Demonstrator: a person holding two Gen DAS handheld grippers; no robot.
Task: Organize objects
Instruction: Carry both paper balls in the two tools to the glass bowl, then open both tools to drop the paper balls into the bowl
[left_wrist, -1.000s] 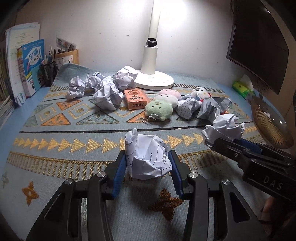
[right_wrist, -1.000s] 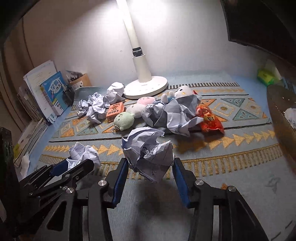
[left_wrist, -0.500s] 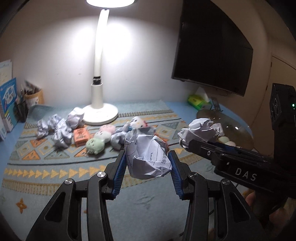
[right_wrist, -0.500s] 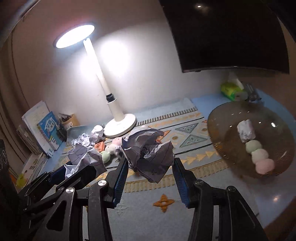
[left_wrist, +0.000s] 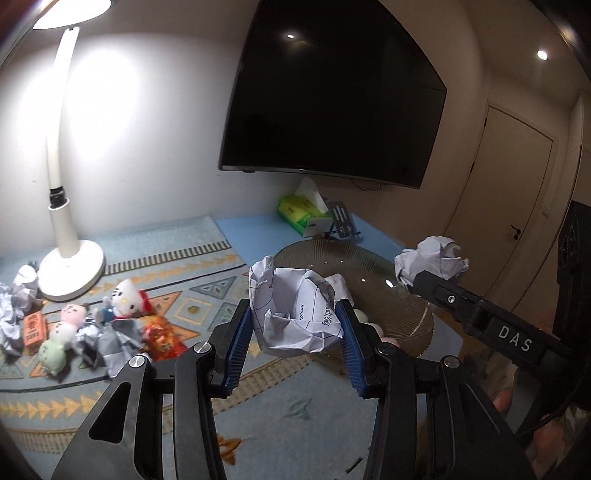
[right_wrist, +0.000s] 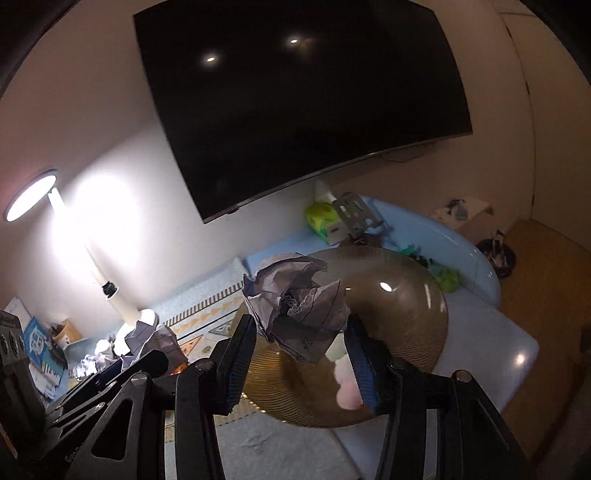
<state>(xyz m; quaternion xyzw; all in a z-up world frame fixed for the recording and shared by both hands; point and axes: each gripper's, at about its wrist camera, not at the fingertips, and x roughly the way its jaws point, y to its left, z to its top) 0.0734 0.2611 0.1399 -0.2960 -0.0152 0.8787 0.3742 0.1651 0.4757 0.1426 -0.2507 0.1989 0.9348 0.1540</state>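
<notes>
Blue-padded fingers (left_wrist: 242, 343) of the left gripper (left_wrist: 295, 345) are clamped on a crumpled paper ball (left_wrist: 297, 314) printed with the word "Email", holding it in the air above the near edge of the patterned mat (left_wrist: 192, 306), just short of the ribbed amber glass dish (left_wrist: 399, 310). From the right wrist camera, the right gripper (right_wrist: 301, 356) likewise pinches a second, greyer paper wad (right_wrist: 295, 310) between its blue pads (right_wrist: 364, 373), directly over that dish (right_wrist: 399, 317).

Each camera catches the other tool from the side: the left view shows the right one's black jaw arm marked "DAS" with its wad (left_wrist: 430, 260) poking up over the dish's far right rim; the right view shows the left one low at the left, its ball (right_wrist: 155, 341) only partly visible.

Only the left view takes in the toys along the mat's left side: a white cat plush (left_wrist: 127, 301), a pink-and-green plush string (left_wrist: 61, 338), an orange box (left_wrist: 35, 328), loose paper wads (left_wrist: 107, 341) and the lamp base (left_wrist: 70, 271). Only the right view shows inside the dish, where pale green and pink round things (right_wrist: 345, 384) lie (half hidden behind the pad). A green tissue pack (left_wrist: 303, 216) sits by the desk's far edge, under the dark wall screen (left_wrist: 332, 88).
</notes>
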